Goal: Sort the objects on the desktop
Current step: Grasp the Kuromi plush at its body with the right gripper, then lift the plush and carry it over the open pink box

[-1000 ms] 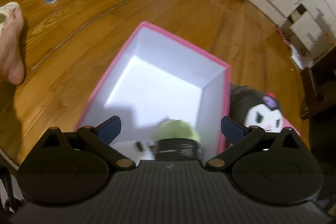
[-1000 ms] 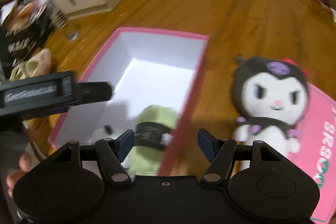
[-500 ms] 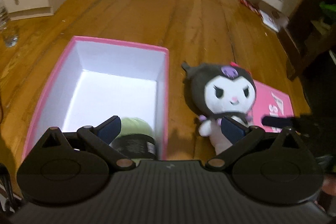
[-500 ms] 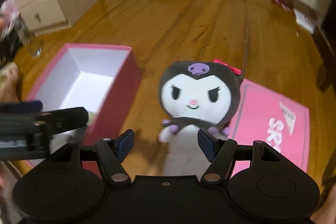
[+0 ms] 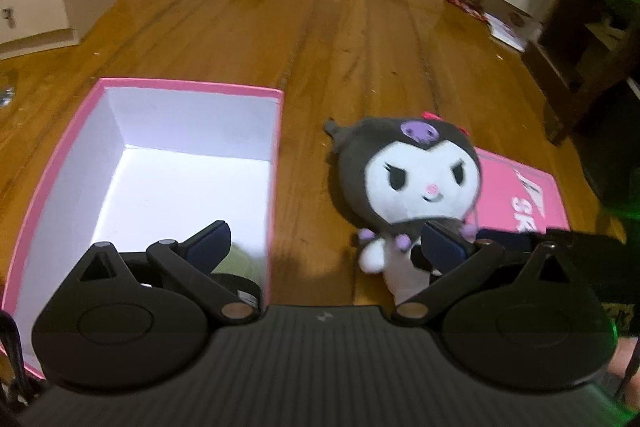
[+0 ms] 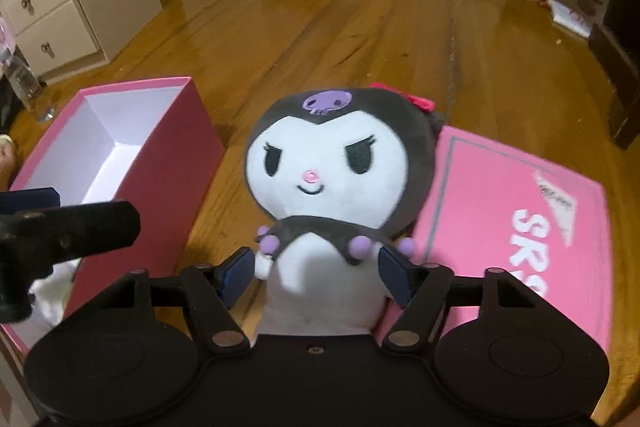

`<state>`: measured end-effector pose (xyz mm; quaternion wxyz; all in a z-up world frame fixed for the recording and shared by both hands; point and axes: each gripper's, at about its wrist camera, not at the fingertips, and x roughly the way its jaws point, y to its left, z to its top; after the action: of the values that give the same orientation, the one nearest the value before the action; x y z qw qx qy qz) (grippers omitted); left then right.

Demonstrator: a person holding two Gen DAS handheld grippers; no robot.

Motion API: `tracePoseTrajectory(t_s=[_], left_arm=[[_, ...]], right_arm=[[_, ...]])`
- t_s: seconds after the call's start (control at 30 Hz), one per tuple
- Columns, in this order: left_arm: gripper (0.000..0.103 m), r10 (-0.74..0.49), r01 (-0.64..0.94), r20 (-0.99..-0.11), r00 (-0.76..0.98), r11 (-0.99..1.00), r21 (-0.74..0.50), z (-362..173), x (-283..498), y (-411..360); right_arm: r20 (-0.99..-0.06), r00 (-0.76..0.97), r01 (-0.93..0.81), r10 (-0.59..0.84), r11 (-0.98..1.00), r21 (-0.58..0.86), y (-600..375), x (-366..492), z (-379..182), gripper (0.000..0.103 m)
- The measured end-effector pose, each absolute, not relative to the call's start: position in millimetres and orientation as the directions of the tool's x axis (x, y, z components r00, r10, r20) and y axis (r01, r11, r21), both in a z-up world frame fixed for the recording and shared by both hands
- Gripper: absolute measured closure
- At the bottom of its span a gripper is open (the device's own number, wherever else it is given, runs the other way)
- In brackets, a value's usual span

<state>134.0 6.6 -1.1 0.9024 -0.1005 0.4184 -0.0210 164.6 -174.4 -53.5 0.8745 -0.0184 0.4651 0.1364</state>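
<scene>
A black-hooded plush doll (image 6: pixel 324 183) with a white face, purple skull badge and red bow sits upright on the wooden floor. Just to its left stands an open pink box (image 6: pixel 172 163), white inside, with a green item (image 5: pixel 240 261) at its near end. A flat pink lid (image 6: pixel 516 227) lies just right of the doll.

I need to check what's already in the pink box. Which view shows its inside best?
The left wrist view: it looks down into the pink box, showing the white floor and a green item at the near end. The right wrist view shows mostly its outer side wall and the far inner corner.
</scene>
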Motion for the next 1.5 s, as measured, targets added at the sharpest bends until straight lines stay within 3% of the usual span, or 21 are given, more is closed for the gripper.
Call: tracePoseTrajectory(t_s=[0.13, 0.3, 0.5, 0.73, 0.93, 1.23, 1.5], left_arm=[[0.0, -0.093, -0.098, -0.738, 0.669, 0.973, -0.211, 0, 136, 18], [0.0, -0.08, -0.142, -0.748, 0.659, 0.963, -0.227, -6, 139, 32], [0.0, -0.191, -0.156, -0.757, 0.625, 0.919, -0.361, -16, 143, 42], [0.0, -0.175, -0.172, -0.763, 0.622, 0.92, -0.351, -21, 144, 50], [0.0, -0.161, -0.195, -0.77, 0.618, 0.917, -0.348, -23, 144, 57], [0.0, -0.187, -0.188, -0.767, 0.614, 0.909, -0.371, -20, 142, 63], [0.0, -0.177, -0.224, -0.773, 0.609, 0.897, -0.382, -25, 140, 77]], right_arm=[[-0.824, 0.531, -0.246, 0.197, 0.967, 0.072, -165, 177, -59, 0.026], [-0.873, 0.472, -0.213, 0.119, 0.977, 0.018, -156, 205, -74, 0.017], [-0.892, 0.448, -0.249, 0.065, 0.967, -0.055, -148, 222, -84, 0.016], [-0.901, 0.433, -0.269, -0.019, 0.952, -0.149, -136, 219, -83, 0.013], [-0.899, 0.438, -0.257, 0.009, 0.96, -0.115, -136, 230, -76, 0.013], [-0.9, 0.436, -0.255, -0.022, 0.956, -0.147, -124, 242, -100, 0.003], [-0.881, 0.444, -0.257, -0.162, 0.919, -0.299, -107, 244, -126, 0.001]])
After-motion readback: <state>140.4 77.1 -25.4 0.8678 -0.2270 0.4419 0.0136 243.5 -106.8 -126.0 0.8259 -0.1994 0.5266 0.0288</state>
